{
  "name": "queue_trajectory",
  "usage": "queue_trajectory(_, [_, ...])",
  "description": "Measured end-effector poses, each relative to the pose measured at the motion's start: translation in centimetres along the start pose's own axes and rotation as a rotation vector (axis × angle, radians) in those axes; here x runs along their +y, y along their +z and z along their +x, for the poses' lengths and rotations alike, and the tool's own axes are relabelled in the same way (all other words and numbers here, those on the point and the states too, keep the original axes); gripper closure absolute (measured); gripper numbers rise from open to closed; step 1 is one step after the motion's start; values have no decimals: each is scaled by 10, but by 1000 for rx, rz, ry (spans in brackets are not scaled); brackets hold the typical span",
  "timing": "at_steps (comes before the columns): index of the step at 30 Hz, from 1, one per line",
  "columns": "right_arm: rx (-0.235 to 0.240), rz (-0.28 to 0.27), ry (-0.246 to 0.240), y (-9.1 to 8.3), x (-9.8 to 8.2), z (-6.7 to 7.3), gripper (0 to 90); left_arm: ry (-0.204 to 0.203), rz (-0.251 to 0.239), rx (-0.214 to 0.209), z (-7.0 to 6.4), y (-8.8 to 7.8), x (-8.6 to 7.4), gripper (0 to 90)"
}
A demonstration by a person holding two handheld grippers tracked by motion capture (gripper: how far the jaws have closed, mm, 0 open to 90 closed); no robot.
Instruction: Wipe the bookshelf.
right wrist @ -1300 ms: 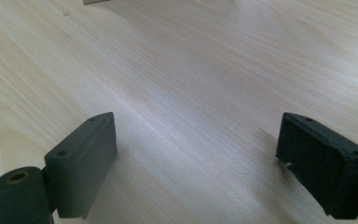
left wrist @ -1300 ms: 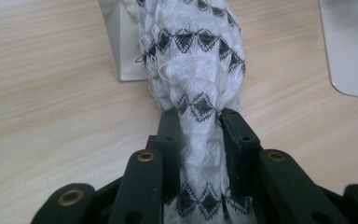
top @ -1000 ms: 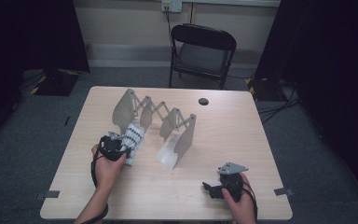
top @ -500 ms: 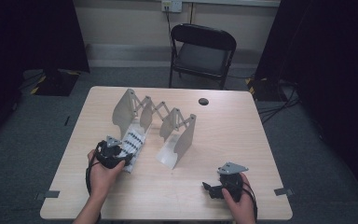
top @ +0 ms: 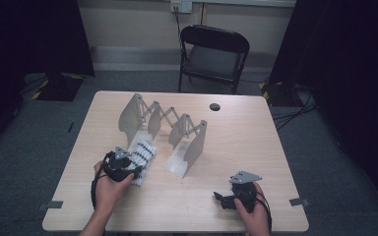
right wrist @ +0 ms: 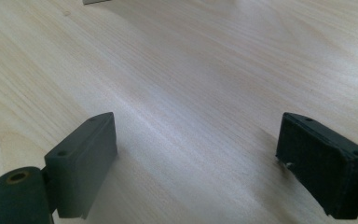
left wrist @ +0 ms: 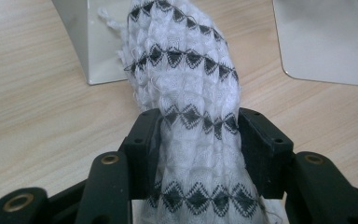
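A white knitted cloth [top: 143, 153] with rows of black diamonds lies on the table at the foot of a grey accordion rack [top: 170, 123]. My left gripper [top: 134, 169] sits at the cloth's near end. In the left gripper view its jaws have just been opening. The cloth [left wrist: 186, 84] still lies between the pads [left wrist: 142, 144] and brushes them without being pinched. It runs on between two grey rack plates [left wrist: 81, 42]. My right gripper [top: 221, 197] rests near the front right of the table, open, with only bare wood between its fingers [right wrist: 86, 158].
The light wooden table [top: 246, 142] has a black round grommet [top: 215, 106] near its far edge. A black folding chair [top: 214, 56] stands behind the table. Dark curtains hang at both sides.
My left hand has drawn back a little toward the near edge of the table, with the cloth staying at the rack's foot. The right hand has not moved.
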State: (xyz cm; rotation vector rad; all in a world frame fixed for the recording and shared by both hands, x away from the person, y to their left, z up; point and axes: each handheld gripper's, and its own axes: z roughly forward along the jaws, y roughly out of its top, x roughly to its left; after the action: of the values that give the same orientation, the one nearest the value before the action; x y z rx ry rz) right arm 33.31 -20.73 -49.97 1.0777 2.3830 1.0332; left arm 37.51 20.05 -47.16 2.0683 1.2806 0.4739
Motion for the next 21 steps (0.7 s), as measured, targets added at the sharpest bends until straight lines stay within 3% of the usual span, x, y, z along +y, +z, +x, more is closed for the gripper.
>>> queue_trajectory(3, [2,0,-2,0,0,0,115,-8,11,-4,0,5,0,544])
queue_trajectory(12, [5,1,-2,1,1,0,113,32,47,13,1,10,0,600])
queue_trajectory(18, [5,1,-3,1,1,0,114,64,87,49,-6,11,4,737])
queue_trajectory(21, [6,1,-3,1,1,0,114,24,80,42,-6,10,4,756])
